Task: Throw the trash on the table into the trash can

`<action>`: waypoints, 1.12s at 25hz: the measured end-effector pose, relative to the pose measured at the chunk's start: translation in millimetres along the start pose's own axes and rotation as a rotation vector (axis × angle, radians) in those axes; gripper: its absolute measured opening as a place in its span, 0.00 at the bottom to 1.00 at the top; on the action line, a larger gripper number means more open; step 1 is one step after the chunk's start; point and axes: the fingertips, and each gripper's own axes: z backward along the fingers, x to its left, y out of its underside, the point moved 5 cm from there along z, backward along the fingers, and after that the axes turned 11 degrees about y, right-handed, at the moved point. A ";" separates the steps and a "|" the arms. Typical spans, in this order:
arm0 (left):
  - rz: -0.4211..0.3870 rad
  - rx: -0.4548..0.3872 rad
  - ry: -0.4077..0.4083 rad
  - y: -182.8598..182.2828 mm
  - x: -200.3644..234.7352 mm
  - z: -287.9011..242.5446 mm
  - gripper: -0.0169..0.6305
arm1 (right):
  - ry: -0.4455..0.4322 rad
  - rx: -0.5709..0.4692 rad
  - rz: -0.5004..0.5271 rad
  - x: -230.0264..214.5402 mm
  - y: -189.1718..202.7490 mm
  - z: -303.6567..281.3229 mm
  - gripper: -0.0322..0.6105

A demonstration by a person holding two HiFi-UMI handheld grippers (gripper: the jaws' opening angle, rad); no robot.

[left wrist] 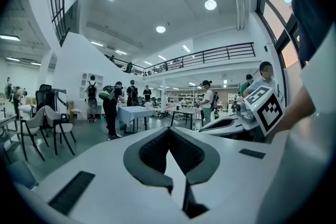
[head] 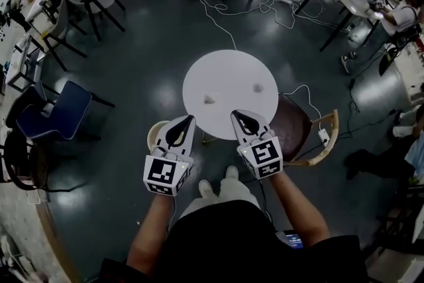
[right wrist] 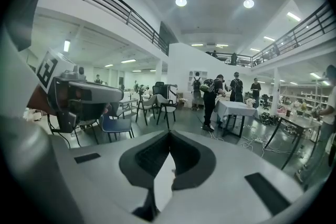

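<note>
progress nil: two scraps (head: 209, 101) on table (head: 228, 66), mid-frame, likely none binned; left gripper (head: 191, 118) and right gripper (head: 234, 114) clenched, empty.

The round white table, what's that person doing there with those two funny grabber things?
A person stands at the round white table with a hand-held gripper in each hand. The left hand-held gripper and the right hand-held gripper are both shut and empty, with their tips over the table's near edge. A bit of trash and a second bit of trash lie on the table, untouched. What looks like the trash can stands on the floor beside the table.
</note>
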 end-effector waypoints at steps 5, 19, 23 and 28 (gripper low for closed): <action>0.020 0.023 -0.023 14.2 9.9 -17.0 0.05 | -0.029 0.037 0.002 -12.3 17.8 -31.1 0.08; 0.091 0.078 -0.159 44.5 46.2 -75.1 0.05 | -0.201 0.211 0.101 -44.0 88.1 -136.7 0.08; 0.119 0.108 -0.201 60.6 58.4 -84.9 0.05 | -0.266 0.262 0.109 -43.9 110.3 -170.1 0.08; 0.153 0.136 -0.255 80.0 74.6 -86.1 0.05 | -0.294 0.327 0.135 -39.5 140.4 -215.6 0.08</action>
